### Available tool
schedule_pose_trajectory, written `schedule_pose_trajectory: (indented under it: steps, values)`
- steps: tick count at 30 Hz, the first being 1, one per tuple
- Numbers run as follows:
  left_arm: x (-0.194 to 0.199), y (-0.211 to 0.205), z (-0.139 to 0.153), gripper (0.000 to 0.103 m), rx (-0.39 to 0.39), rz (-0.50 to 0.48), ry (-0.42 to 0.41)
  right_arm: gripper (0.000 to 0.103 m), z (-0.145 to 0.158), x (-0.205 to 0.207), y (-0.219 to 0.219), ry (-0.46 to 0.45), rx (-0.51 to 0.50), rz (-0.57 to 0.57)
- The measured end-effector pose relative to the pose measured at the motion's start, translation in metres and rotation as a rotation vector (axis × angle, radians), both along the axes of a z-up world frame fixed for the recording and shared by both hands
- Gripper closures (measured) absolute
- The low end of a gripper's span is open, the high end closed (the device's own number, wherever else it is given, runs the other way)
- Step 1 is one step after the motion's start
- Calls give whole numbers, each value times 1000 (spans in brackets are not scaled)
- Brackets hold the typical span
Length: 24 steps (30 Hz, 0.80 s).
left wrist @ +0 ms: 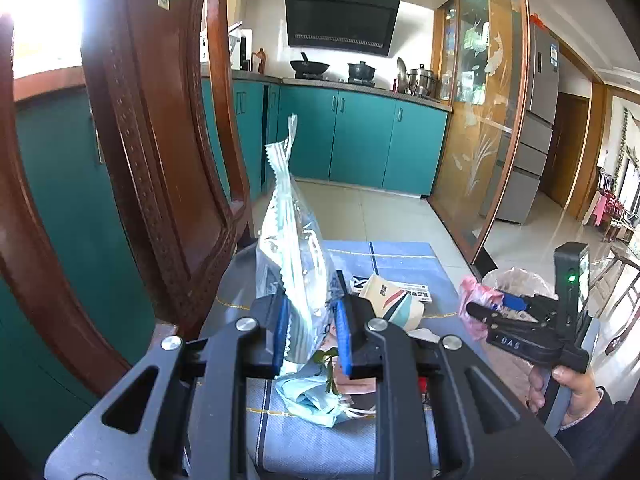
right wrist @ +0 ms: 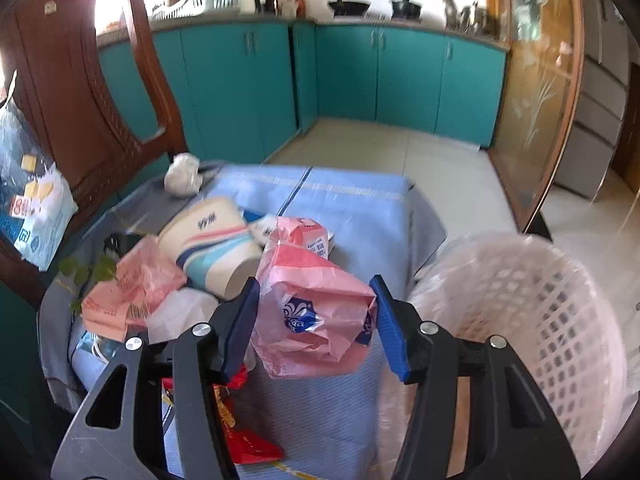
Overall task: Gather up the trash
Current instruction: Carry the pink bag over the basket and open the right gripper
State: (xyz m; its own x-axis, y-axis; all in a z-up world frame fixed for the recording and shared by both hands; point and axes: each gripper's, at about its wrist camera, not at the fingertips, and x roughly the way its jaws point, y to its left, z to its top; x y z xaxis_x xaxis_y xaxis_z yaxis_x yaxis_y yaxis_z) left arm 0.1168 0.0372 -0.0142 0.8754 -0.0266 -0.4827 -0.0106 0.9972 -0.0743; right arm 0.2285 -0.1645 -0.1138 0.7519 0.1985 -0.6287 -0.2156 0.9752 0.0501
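Trash: clear wrapper (left wrist: 292, 240) clamped in left claw (left wrist: 310, 336), lifted | right claw (right wrist: 316, 328) apart around pink bag (right wrist: 316, 312) | next: carry to basket (right wrist: 560, 320) lower right.

The letters "DAS" stand in pale print on the black body of the right hand-held gripper (left wrist: 486, 312), at about four o'clock in the left wrist view. Print on the paper cup (right wrist: 212, 240) and pink wrapper (right wrist: 316, 312) is too blurred to read.
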Motion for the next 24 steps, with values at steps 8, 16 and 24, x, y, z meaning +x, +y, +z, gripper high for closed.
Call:
schedule_pose_trajectory:
  steps: [8, 16, 24]
  values:
    - [-13, -11, 5, 82, 7, -7, -30, 47, 25, -25, -16, -134, 14, -45]
    - [-15, -13, 2, 82, 12, -28, -35, 47, 34, -46, -13, -219, -73, -85]
    - [2, -36, 2, 82, -68, -192, -7, 47, 53, -65, -70, -313, -104, -365]
